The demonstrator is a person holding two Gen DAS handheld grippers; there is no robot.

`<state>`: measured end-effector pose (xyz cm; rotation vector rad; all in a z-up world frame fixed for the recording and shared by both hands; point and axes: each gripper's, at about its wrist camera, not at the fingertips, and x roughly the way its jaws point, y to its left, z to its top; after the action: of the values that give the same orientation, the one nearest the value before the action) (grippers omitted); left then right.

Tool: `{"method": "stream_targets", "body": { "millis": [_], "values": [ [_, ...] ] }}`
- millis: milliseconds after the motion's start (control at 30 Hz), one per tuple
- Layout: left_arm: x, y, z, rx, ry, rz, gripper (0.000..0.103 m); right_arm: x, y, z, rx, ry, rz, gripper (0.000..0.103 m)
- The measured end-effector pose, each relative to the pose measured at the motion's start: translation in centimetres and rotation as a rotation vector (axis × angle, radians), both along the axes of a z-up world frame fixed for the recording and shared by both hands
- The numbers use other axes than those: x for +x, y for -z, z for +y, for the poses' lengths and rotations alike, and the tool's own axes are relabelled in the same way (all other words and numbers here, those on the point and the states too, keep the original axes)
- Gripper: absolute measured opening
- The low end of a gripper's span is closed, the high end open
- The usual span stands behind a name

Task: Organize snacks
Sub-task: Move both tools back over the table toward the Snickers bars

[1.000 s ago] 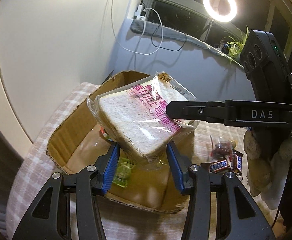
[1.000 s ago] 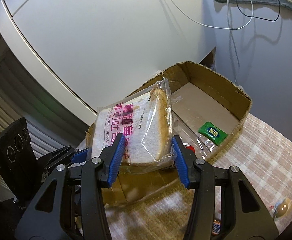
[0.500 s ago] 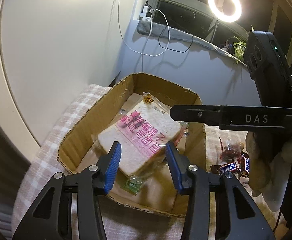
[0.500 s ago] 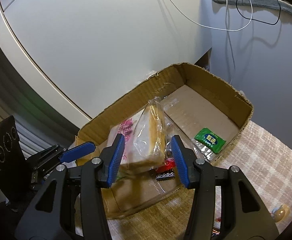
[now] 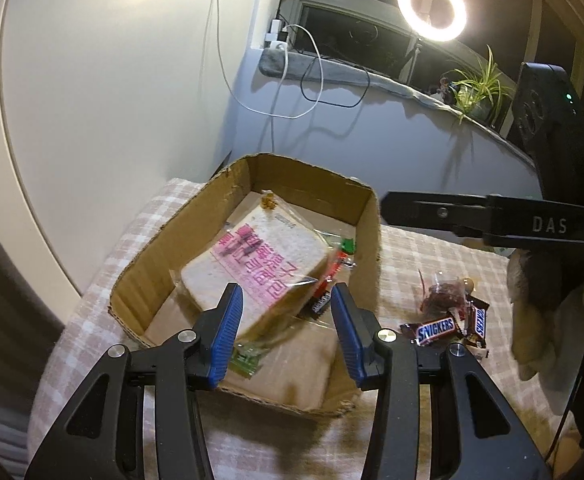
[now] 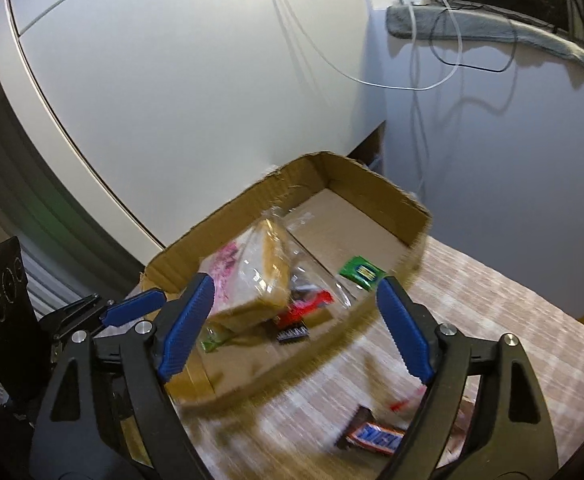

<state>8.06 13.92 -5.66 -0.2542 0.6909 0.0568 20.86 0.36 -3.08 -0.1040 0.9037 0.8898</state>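
A bagged loaf of sliced bread (image 5: 259, 264) with pink print lies tilted in the open cardboard box (image 5: 312, 176), on top of small packets. My left gripper (image 5: 287, 336) hovers over the box's near wall, jaws partly apart; the loaf's near corner shows between and below its fingers, not pinched. My right gripper (image 6: 296, 324) is opening its jaws wide. The bread (image 6: 259, 280) lies beyond them, free of both pads. A green packet (image 6: 362, 274) and a red one (image 6: 308, 308) lie in the box (image 6: 356, 164). Snickers bars (image 5: 436, 328) lie on the cloth outside.
The box sits on a pink checked tablecloth (image 5: 432, 252) against a white wall. A dark red wrapped sweet (image 5: 448, 296) lies by the Snickers. The right gripper's finger (image 5: 432, 212) reaches in over the box's right rim. Cables, a ring light and a plant stand behind.
The bread came down from above the box to lie inside it. My right gripper let go of it, opened wide and drew back. The left gripper hardly moved.
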Motion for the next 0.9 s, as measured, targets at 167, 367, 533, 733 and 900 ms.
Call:
{"method": "stream_targets", "body": {
  "millis": [167,367,533,733,900],
  "values": [
    [-0.1,-0.3,-0.9,-0.01,0.027,-0.011,0.045,-1.0,-0.9,-2.8,-0.048,0.045,-0.059,0.1],
    [-0.1,-0.7,-2.8,-0.013,0.082,-0.018,0.044,-2.7,-1.8,-7.8,-0.078,0.107,-0.151,0.1],
    [0.0,-0.7,-5.4,-0.011,0.155,-0.015,0.045,-3.3,-1.0,-12.0,-0.094,0.161,-0.123,0.1],
    [0.9,0.0,-8.8,-0.041,0.266,0.023,0.045,-2.5,1.7,-16.7,-0.069,0.282,0.013,0.099],
    [2.1,1.1,-10.8,-0.05,0.324,0.073,0.045,-1.6,4.5,-18.6,-0.056,0.339,0.16,0.083]
  ]
}}
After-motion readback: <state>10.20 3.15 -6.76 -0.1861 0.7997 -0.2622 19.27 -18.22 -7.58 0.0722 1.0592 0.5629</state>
